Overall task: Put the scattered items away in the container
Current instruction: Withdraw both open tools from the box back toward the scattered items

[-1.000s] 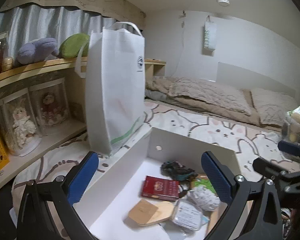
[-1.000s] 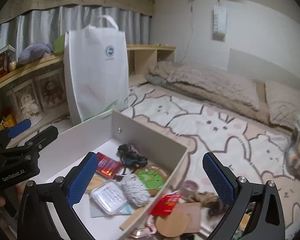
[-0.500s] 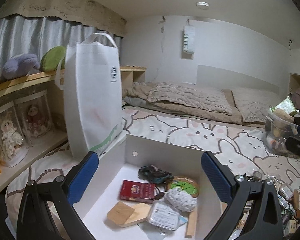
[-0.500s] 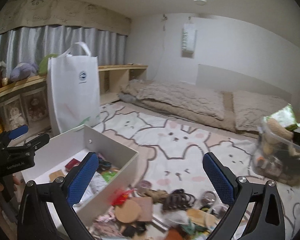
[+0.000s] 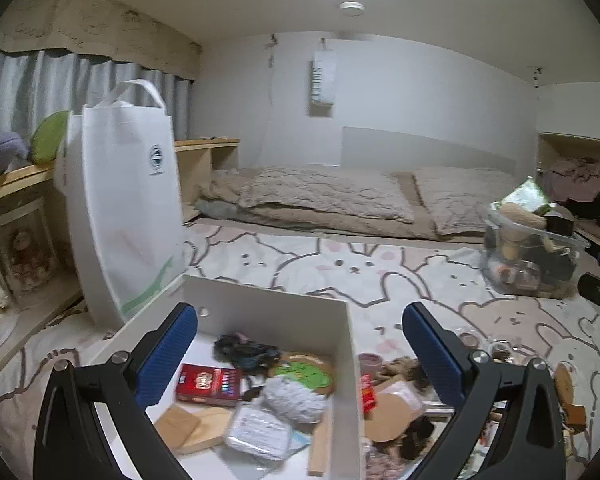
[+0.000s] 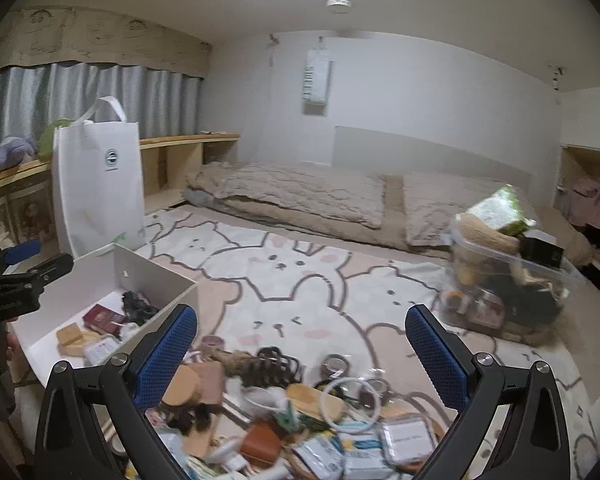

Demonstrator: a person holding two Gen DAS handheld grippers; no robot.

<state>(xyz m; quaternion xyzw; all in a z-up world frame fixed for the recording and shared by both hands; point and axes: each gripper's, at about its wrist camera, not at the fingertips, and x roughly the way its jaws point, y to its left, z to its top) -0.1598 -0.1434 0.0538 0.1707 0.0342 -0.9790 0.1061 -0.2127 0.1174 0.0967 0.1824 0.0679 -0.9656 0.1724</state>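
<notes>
Right gripper (image 6: 300, 344) wide open, empty, directly over scattered pile (image 6: 284, 412) at frame bottom; white box (image 6: 112, 300) lower left. Left gripper (image 5: 300, 344) open above box; next target unclear, blurred.

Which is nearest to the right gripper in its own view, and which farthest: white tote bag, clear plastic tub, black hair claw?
1. Black hair claw, in the pile just ahead.
2. Clear plastic tub, ahead right.
3. White tote bag, far left.

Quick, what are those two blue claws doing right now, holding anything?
Left gripper: open, holding nothing.
Right gripper: open, holding nothing.
</notes>
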